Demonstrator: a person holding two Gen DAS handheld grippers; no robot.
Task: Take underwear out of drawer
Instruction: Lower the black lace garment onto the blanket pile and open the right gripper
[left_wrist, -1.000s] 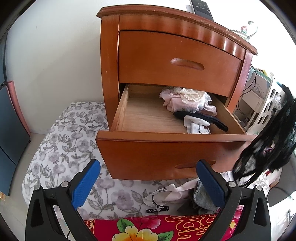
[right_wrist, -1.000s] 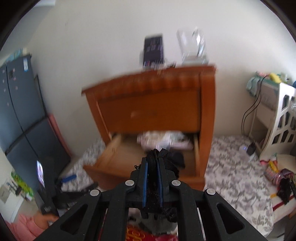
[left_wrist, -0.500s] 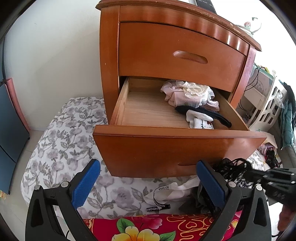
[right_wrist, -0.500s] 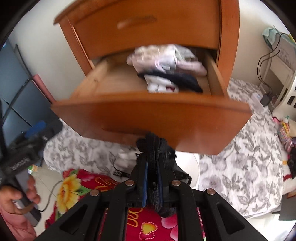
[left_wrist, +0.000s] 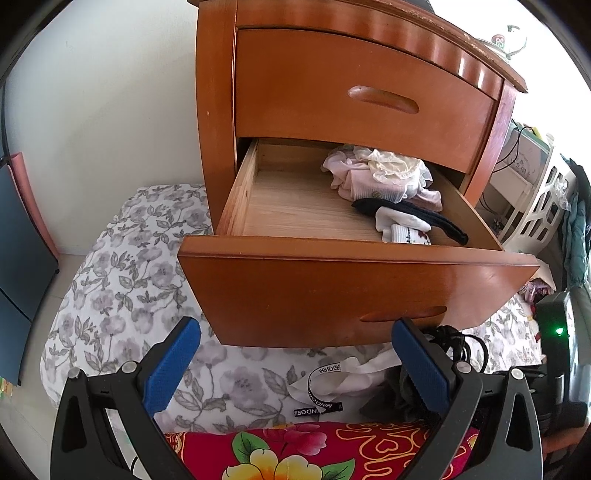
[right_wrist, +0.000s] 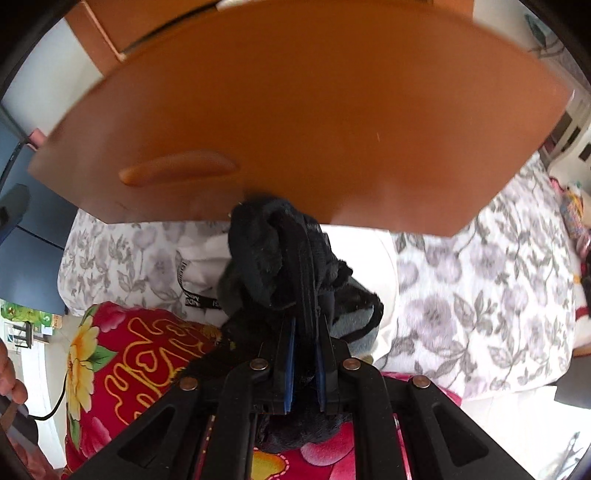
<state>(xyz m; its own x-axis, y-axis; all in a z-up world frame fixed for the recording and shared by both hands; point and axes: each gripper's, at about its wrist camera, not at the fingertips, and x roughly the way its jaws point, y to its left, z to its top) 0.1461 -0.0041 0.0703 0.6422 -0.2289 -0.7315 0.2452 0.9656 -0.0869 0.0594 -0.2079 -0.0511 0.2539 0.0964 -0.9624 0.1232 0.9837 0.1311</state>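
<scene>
The lower drawer (left_wrist: 354, 288) of a wooden nightstand stands pulled out. Inside lie pale pink and cream underwear (left_wrist: 380, 177), a dark sock (left_wrist: 413, 216) and a white sock (left_wrist: 402, 229). My left gripper (left_wrist: 295, 365) is open with nothing between its blue pads, low in front of the drawer. My right gripper (right_wrist: 304, 325) is shut on black underwear (right_wrist: 273, 254), held just below the drawer front (right_wrist: 295, 110) over the bed. A white garment (right_wrist: 207, 269) with a black lettered band lies beside it, seen too in the left wrist view as the white garment (left_wrist: 343, 384).
A grey floral sheet (left_wrist: 122, 295) covers the bed under the nightstand. A red flowered blanket (left_wrist: 295, 450) lies at the near edge. A white openwork shelf (left_wrist: 543, 206) stands at the right. A person's hand (right_wrist: 9, 376) shows at the left edge.
My right gripper has come down from above the drawer to below its front, tilting downward, with the black underwear still in it. The left gripper has barely moved.
</scene>
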